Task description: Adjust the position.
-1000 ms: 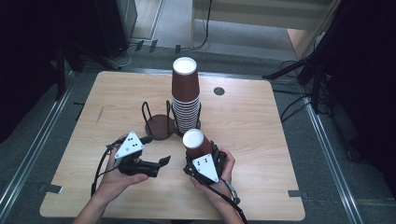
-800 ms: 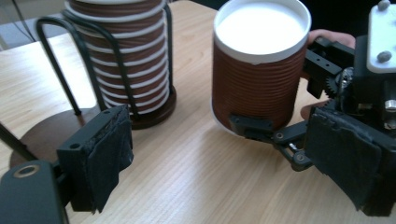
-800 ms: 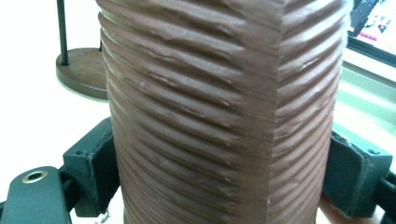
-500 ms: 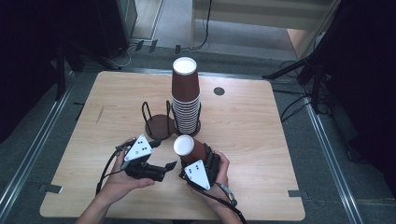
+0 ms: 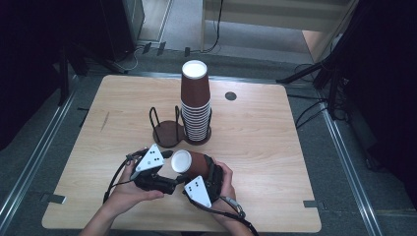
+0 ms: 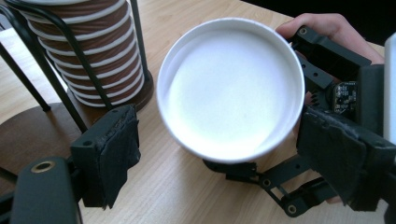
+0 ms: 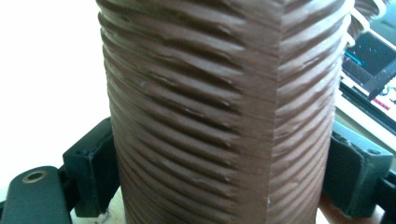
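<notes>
Wooden table [image 5: 275,147]: a light rectangular top, seen from above in the high view, bearing all items listed below.

Stack of paper cups [image 5: 195,103]: a tall column of nested brown ribbed cups, upside down with a white base uppermost, standing in the right ring of the holder just beyond the table's centre, toward 12 o'clock from the hands.

Wire cup holder [image 5: 167,129]: black, with two round brown bases side by side; the left base carries no cups and lies at 9 o'clock of the stack, touching its base.

Right gripper [image 5: 206,173]: held in the person's right hand at the near edge, its jaws clamped on the ribbed wall of the single paper cup [image 5: 189,163]. In the right gripper view the black pads press both sides of the cup wall.

Left gripper [image 5: 169,169]: held in the left hand, at 9 o'clock of the single cup. In the left gripper view its jaws stand apart, gripping nothing, one on either side of the cup's white open mouth without touching the rim.

Single paper cup: tipped on its side above the table, mouth facing 9 o'clock toward the left gripper, at 6 o'clock of the holder.
</notes>
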Motion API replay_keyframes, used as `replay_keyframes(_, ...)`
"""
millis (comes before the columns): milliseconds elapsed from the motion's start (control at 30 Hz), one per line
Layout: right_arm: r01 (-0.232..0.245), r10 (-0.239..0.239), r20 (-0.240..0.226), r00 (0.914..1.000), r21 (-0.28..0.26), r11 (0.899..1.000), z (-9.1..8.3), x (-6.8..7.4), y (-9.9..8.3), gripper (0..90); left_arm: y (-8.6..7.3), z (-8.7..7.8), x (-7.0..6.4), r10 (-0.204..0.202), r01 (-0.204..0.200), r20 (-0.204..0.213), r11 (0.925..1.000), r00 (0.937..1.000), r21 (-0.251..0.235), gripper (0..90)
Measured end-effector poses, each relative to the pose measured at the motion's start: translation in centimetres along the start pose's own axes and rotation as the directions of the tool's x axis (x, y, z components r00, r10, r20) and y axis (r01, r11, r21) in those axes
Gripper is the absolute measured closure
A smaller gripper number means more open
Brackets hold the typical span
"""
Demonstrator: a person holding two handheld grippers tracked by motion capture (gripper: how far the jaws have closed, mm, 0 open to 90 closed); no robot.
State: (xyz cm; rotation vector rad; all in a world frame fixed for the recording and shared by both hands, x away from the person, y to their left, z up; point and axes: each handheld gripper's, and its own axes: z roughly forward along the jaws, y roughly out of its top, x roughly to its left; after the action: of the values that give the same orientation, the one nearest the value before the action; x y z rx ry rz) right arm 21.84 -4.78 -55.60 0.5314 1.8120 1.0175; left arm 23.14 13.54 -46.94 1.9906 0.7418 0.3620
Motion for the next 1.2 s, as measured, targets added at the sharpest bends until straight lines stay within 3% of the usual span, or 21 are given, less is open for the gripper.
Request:
replay_keyframes(133, 0.024, -0.025, -0.035, 0.9991, -0.027, 0.999, -0.2, 0.6, 0.2, 12.7, 0.0, 0.2, -0.2, 0.007, -0.007, 0.017, 0.9999, 0.9998, 0.015, 14.5)
replay_keyframes(367, 0.061, -0.063, -0.047, 0.9969, -0.046, 0.997, -0.4, 1.0, 0.3, 12.7, 0.0, 0.1, -0.1, 0.021, -0.023, 0.042, 0.9987, 0.9989, 0.046, 15.7)
replay_keyframes(533, 0.085, -0.088, -0.048, 0.995, -0.057, 0.995, -0.4, 1.1, 0.3, 12.6, 0.1, 0.2, -0.3, 0.028, -0.03, 0.036, 0.9979, 0.9989, 0.057, 19.8)
replay_keyframes(633, 0.092, -0.095, -0.047, 0.9944, -0.055, 0.994, -0.5, 1.2, 0.3, 12.0, 0.0, 0.1, -0.1, 0.034, -0.037, 0.058, 0.9979, 0.9977, 0.053, 21.0)
replay_keyframes(833, 0.113, -0.115, -0.035, 0.9928, -0.041, 0.993, -0.5, 1.2, 0.6, 10.9, -0.1, 0.1, 0.0, 0.031, -0.034, 0.062, 0.9984, 0.9976, 0.045, 21.9)
replay_keyframes(1033, 0.12, -0.12, -0.054, 0.9913, -0.012, 0.993, -0.7, 0.8, 0.8, 7.5, -0.2, 0.1, 0.2, 0.006, -0.008, 0.089, 0.9997, 0.996, 0.025, 23.1)
replay_keyframes(1200, 0.114, -0.116, -0.077, 0.9903, -0.027, 0.993, -0.9, 0.5, 1.1, 3.2, -0.2, -0.2, 0.4, -0.001, 0.001, 0.085, 1.0, 0.9964, 0.004, 23.3)
